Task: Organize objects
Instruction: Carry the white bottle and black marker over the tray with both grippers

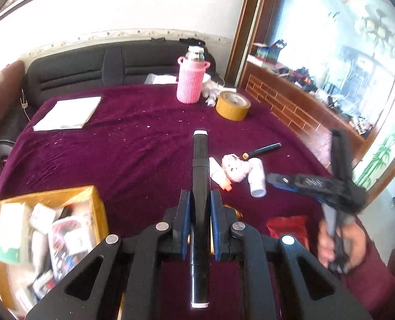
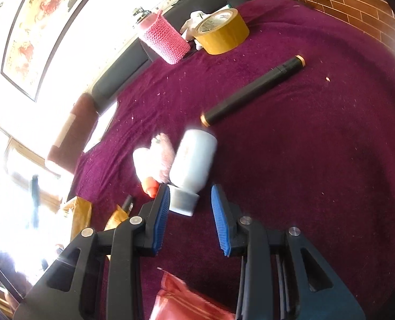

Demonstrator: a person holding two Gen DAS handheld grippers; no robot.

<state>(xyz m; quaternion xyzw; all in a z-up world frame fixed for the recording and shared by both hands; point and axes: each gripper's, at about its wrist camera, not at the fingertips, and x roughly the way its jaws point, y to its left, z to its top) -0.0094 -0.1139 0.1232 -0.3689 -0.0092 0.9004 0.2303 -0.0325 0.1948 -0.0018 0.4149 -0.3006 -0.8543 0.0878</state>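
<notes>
We had the left gripper [image 1: 200,213] pinching a black marker [image 1: 200,186], its blue pads pressed against the barrel near its middle. That hold made sense to us: gripped near the balance point, the marker would not swing on its way to the box [image 1: 96,200], which sat at the near left of the purple cloth [image 1: 117,146], already crowded with small packets. The marker's long axis ran straight away from the camera, in line with the fingers, one white-tipped end pointing to the far side of the bed and the other back toward the wrist. It hung clear of the cloth.

Our right gripper [image 2: 189,213] pointed down at a white bottle [image 2: 192,160] lying on its side, cap toward us. The jaws stood apart with the cap between them; the left pad seemed to touch it, the right pad did not, so nothing was gripped there. We judged this the lining-up for the next pick.

Just left of the bottle lay a fluffy toy [image 2: 160,154] and an orange-capped tube [image 2: 149,184], touching one another. A second marker [image 2: 253,90] lay beyond, running from near left to far right. A tape roll [image 2: 221,34] and a pink-sleeved flask [image 2: 162,37] stood at the far edge, and a red pouch [image 2: 181,301] lay nearest us.
</notes>
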